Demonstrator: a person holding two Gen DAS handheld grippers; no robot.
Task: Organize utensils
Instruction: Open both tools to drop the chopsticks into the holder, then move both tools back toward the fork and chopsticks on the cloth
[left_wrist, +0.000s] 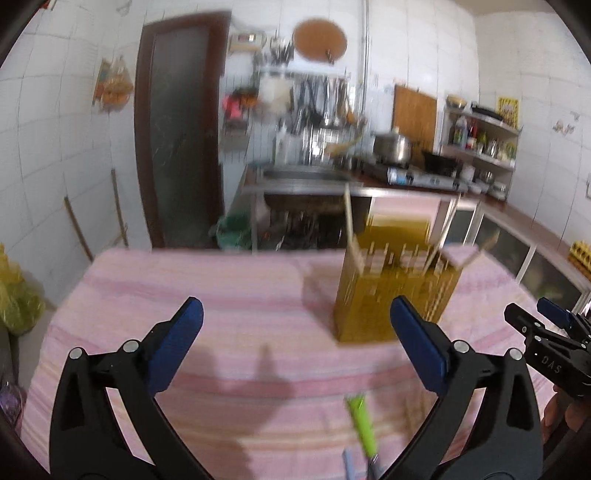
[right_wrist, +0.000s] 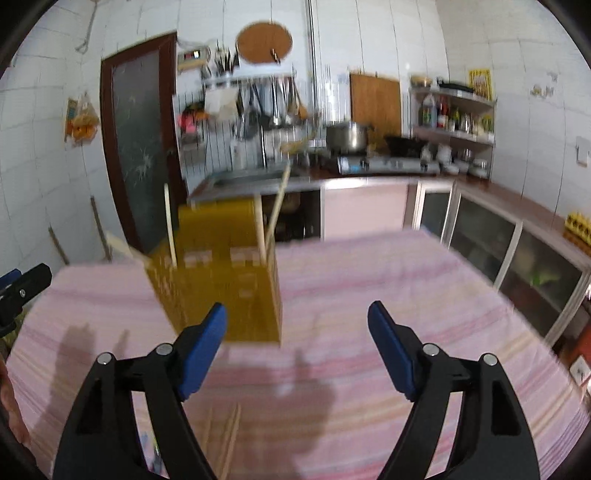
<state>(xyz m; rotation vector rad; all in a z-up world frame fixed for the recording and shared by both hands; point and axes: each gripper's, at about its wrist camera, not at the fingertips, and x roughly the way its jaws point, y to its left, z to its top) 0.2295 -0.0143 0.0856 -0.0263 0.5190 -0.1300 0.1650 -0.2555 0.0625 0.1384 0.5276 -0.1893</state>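
Observation:
A yellow slotted utensil holder stands on the pink striped tablecloth, with several chopsticks sticking up out of it. It also shows in the right wrist view. My left gripper is open and empty, left of and nearer than the holder. A green-handled utensil lies on the cloth near it. My right gripper is open and empty, just right of the holder. Loose chopsticks lie on the cloth below it. Both views are blurred.
The right gripper shows at the right edge of the left wrist view. Behind the table are a sink counter, a gas stove with a pot, a shelf of bottles and a dark door.

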